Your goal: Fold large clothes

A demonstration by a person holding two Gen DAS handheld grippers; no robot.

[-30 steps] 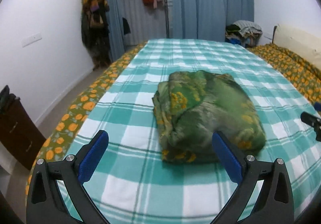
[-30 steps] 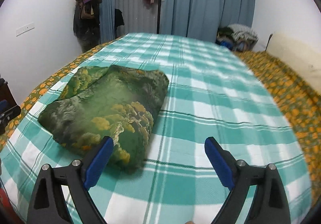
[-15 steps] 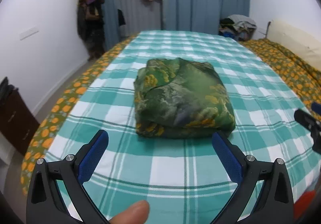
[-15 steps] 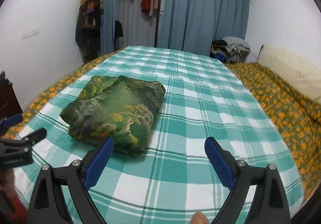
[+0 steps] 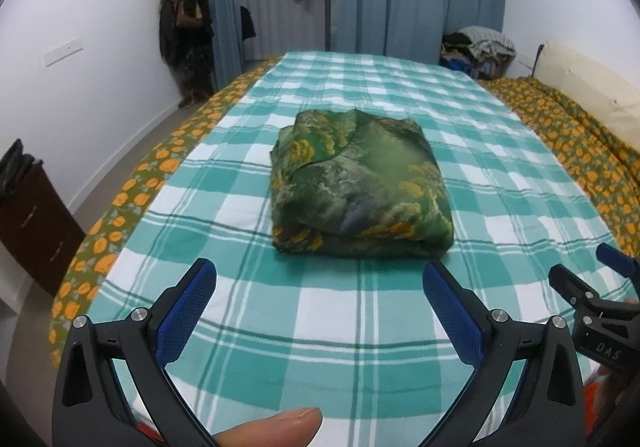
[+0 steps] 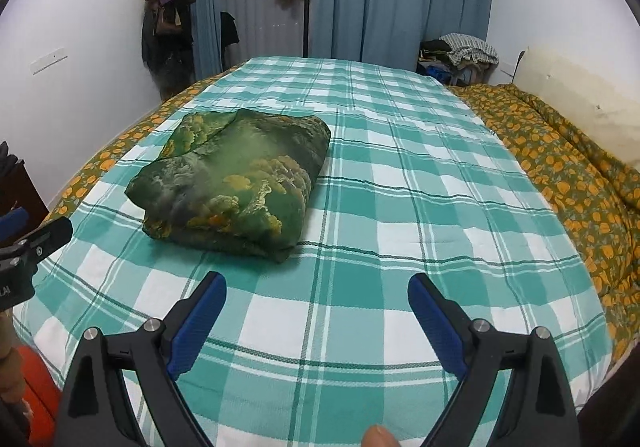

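A green garment with yellow print [image 5: 360,183] lies folded into a compact bundle on the teal checked bedspread [image 5: 320,319]. In the right wrist view the same folded garment [image 6: 236,183] sits left of centre. My left gripper [image 5: 320,279] hangs open above the spread, nearer than the bundle, with nothing between its blue pads. My right gripper [image 6: 318,287] is open too, holding nothing, near the bed's front edge and right of the bundle. Each gripper shows at the edge of the other's view.
An orange-flowered sheet [image 6: 568,175] borders the bed on both sides. A pale headboard [image 5: 592,87] stands at right, a dark cabinet [image 5: 32,223] at left by the floor. Clothes pile [image 6: 460,55] and hanging coats [image 5: 184,19] are at the far wall. A fingertip [image 5: 276,427] shows at the bottom.
Both grippers have drawn back and up from the folded garment, which now lies farther off and untouched. Both stayed open throughout.
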